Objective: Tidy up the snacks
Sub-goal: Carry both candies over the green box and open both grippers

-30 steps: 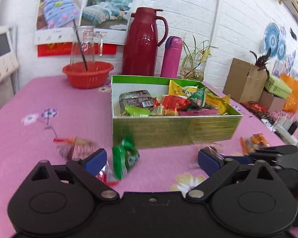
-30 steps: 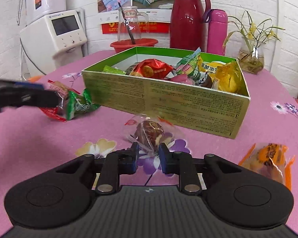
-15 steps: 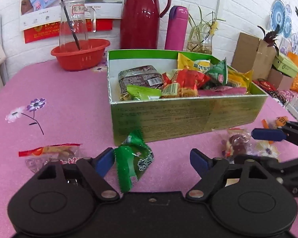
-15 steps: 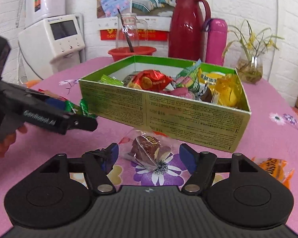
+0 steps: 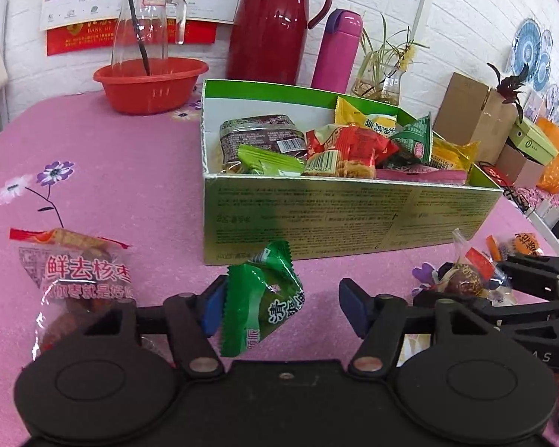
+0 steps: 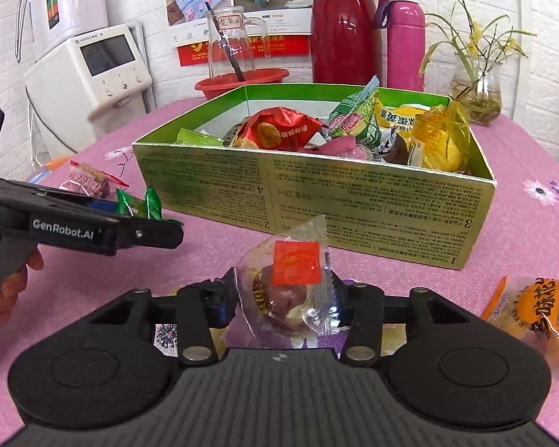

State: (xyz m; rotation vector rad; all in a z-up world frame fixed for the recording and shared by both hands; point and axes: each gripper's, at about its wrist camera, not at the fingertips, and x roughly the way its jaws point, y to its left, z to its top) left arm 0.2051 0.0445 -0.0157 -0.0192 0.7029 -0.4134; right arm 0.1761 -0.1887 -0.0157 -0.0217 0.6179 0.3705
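Left gripper low over the pink tablecloth, fingers spread wide, green snack packet standing between them and leaning against the left blue pad, right pad clear of it. Just to the left, flat on the cloth, a clear red-topped date packet with Chinese print, partly tucked behind the gripper body. Straight ahead, close, the green cardboard box, open at the top and heaped with wrapped snacks in red, yellow, green and pink. Over on the right side, right gripper closed in on a clear-wrapped brown sweet with a red label, both fingers pressed into the crinkled wrapper, wrapper tip pointing up toward the box wall. Whether the sweet sits on the cloth or just off it, impossible to tell. Same sweet visible from the left wrist camera, pinched between black fingers near the box's right corner. To the right of that gripper, an orange snack packet lying on the cloth, well clear of the box. From the right wrist camera, left gripper seen side-on with the green packet poking up at its tip. Behind the box: red basin with a glass jug in it, dark red thermos, pink flask, plant in a glass vase.
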